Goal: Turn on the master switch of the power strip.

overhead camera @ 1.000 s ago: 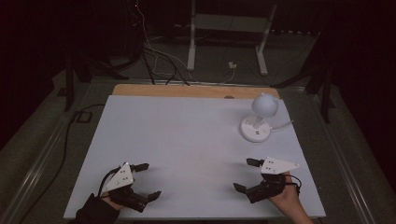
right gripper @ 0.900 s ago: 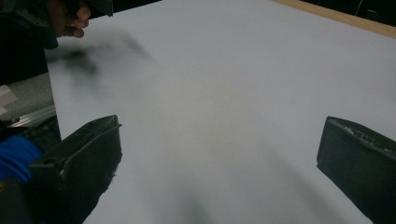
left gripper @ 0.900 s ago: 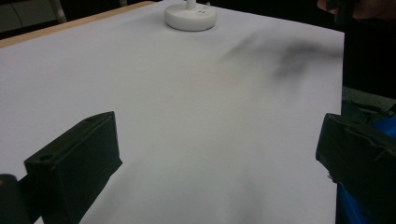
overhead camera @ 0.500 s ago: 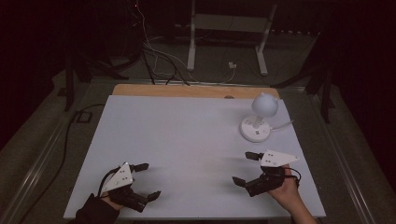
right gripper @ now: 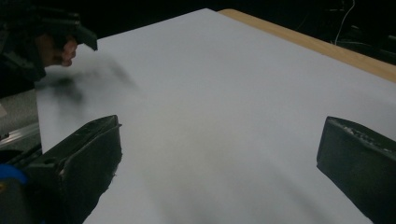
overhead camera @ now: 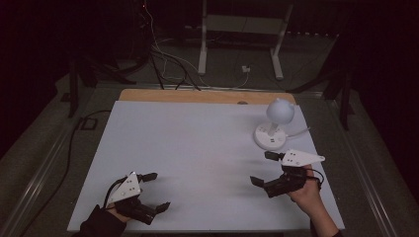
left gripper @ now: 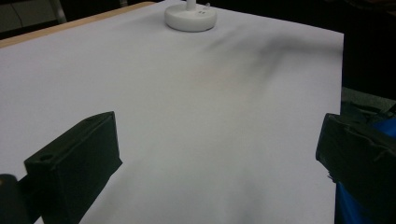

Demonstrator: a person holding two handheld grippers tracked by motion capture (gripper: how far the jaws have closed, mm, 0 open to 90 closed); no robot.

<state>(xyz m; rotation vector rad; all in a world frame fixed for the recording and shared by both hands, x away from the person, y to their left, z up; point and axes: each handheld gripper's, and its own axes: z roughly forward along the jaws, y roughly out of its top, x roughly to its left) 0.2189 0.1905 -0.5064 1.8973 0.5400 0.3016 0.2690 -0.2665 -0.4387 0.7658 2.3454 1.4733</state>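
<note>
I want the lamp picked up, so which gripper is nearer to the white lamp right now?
Right. The right gripper sits just in front of the white lamp; the left gripper is far across the table.

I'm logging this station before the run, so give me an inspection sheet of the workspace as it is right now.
Surface: white sheet over a wooden table, wood edge bare at the far side.
Job's things: small white lamp on a round base, far right, untouched.
Clutter: nothing seen.
Grippers: left gripper near left, right gripper near right below the lamp; both open, empty.
Cables: lamp cord trailing right; loose wires on the floor beyond.
Surroundings: dark room, white stand behind.
</note>
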